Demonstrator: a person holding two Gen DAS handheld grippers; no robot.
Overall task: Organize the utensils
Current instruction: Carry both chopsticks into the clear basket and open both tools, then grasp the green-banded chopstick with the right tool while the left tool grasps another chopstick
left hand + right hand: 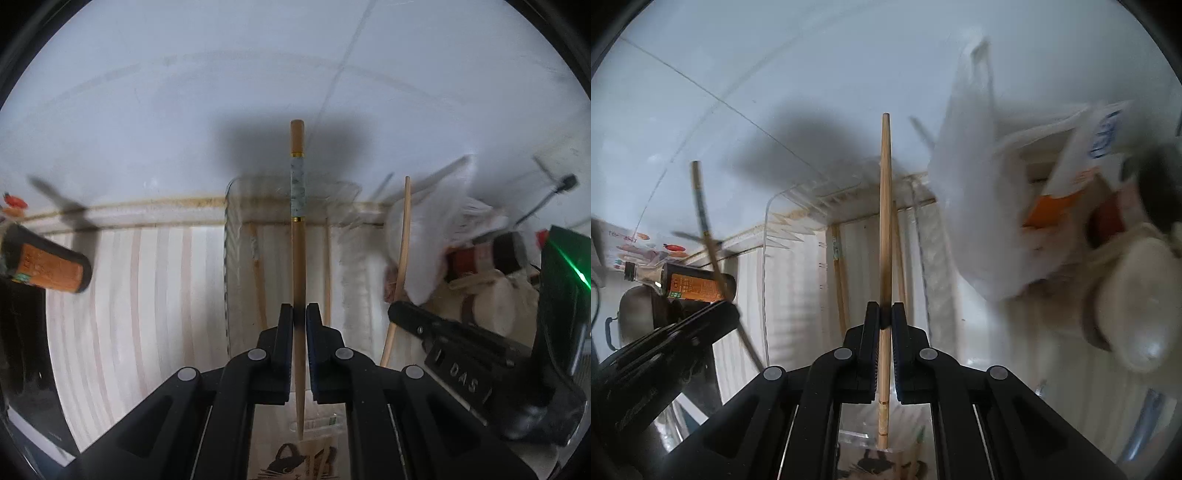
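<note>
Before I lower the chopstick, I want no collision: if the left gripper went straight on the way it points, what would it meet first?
Probably the clear tray on the striped mat, where other chopsticks already lie; the left gripper points steeply down at it, though depth is unclear.

Left gripper point(299, 314) and right gripper point(885, 312) — matte black linkage frames with round grey pivot pins and dark blue ribbed pads on the inner finger faces. The neighbouring unit's housing bears raised "DAS" lettering, small screws — and a green light.
</note>
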